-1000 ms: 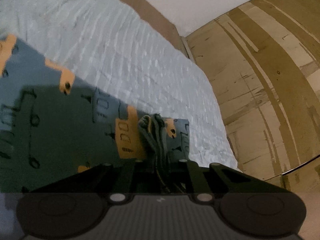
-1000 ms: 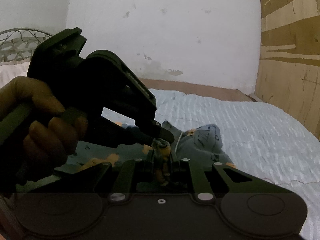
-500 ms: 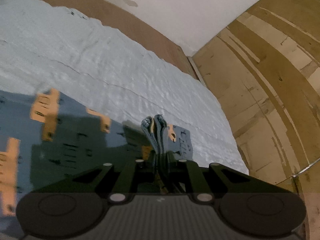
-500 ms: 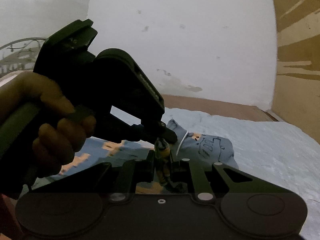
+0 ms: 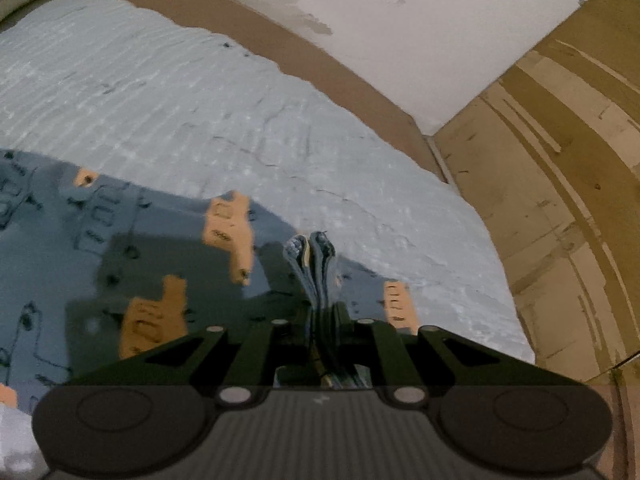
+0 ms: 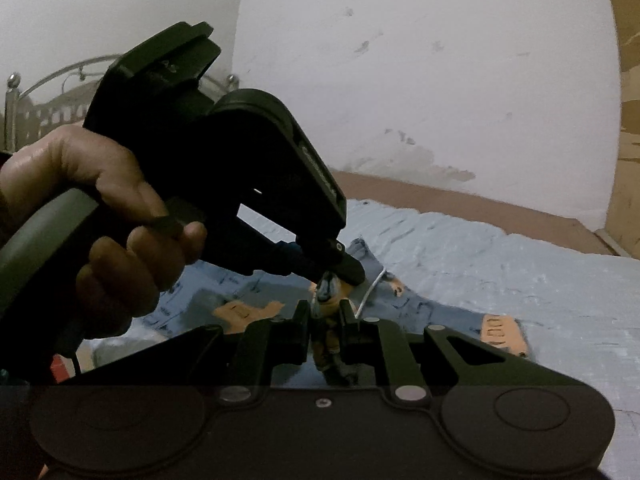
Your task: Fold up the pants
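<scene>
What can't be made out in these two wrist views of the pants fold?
- Left wrist view: the pants run off the left edge, so their full length is cut off.
- Left wrist view: the left gripper body hides the cloth under it.
- Right wrist view: the person's hand and the left gripper block most of the spread pants.
- Right wrist view: the cloth pinched in the right gripper is too dark to identify.

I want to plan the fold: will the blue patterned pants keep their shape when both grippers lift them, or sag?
The pants will probably sag: the cloth bunches into thin folds where the left gripper pinches it. They seem light, since the right gripper holds them by a small pinch. The free part will likely drag on the textured bed cover rather than slide.
</scene>
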Tool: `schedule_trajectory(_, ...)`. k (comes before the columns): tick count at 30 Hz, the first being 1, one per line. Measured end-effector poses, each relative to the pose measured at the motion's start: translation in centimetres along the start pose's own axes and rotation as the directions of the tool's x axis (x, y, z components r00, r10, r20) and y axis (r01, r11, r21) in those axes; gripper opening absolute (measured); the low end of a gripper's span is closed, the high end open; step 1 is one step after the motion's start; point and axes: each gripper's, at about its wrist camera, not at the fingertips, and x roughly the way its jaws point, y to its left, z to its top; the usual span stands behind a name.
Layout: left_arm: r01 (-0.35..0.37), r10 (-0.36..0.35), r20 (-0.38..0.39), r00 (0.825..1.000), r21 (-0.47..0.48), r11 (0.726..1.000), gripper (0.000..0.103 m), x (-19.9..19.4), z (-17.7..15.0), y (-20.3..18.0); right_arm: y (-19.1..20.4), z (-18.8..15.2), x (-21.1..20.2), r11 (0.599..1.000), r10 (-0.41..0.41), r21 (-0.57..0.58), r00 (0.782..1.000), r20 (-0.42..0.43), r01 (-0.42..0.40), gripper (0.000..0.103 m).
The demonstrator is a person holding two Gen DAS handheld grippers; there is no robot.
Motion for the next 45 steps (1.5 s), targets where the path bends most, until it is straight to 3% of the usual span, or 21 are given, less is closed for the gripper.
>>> schedule_trajectory(13,-0.018,0.015,-0.049,0.999,-0.062,0.998,0.01,1.7,-1.4,4.6,0.9,-1.2,1.9,0.999,0.036,-0.028,0.995,-0.094,-0.039,0.015)
schedule_trajectory(23,-0.033,0.031,-0.053,0.998,-0.05,0.998,0.011,1.9,-1.5,4.5,0.8,-1.5,3.1,0.998,0.049,-0.023,0.994,-0.1,-0.051,0.019)
schedule_trajectory(31,-0.063,0.062,-0.058,0.996,-0.016,0.998,0.015,1.7,-1.2,3.8,0.5,-1.9,3.4,0.999,0.048,-0.011,0.994,-0.1,-0.049,0.038)
schedule_trajectory(34,-0.078,0.077,-0.056,0.995,-0.009,0.997,0.018,1.5,-1.0,3.8,0.3,-2.0,3.2,0.999,0.044,0.0,0.995,-0.092,-0.044,0.059)
schedule_trajectory(35,-0.084,0.084,-0.054,0.995,-0.006,0.996,0.024,1.4,-1.0,3.8,0.1,-2.1,3.1,0.999,0.043,0.004,0.995,-0.087,-0.042,0.067)
schedule_trajectory(37,-0.09,0.089,-0.047,0.995,-0.004,0.996,0.038,1.1,-0.8,3.8,-0.2,-2.2,2.8,0.999,0.041,0.015,0.996,-0.077,-0.04,0.074)
schedule_trajectory(42,-0.143,0.143,0.028,0.989,0.026,0.989,0.094,0.2,-0.4,3.2,-1.3,-2.3,1.5,0.999,-0.005,0.047,1.0,-0.027,0.007,0.1)
schedule_trajectory(45,-0.198,0.192,0.082,0.978,0.065,0.978,0.099,0.2,-0.2,2.6,-2.3,-2.1,0.7,0.995,-0.088,0.053,0.996,0.015,0.087,0.102)
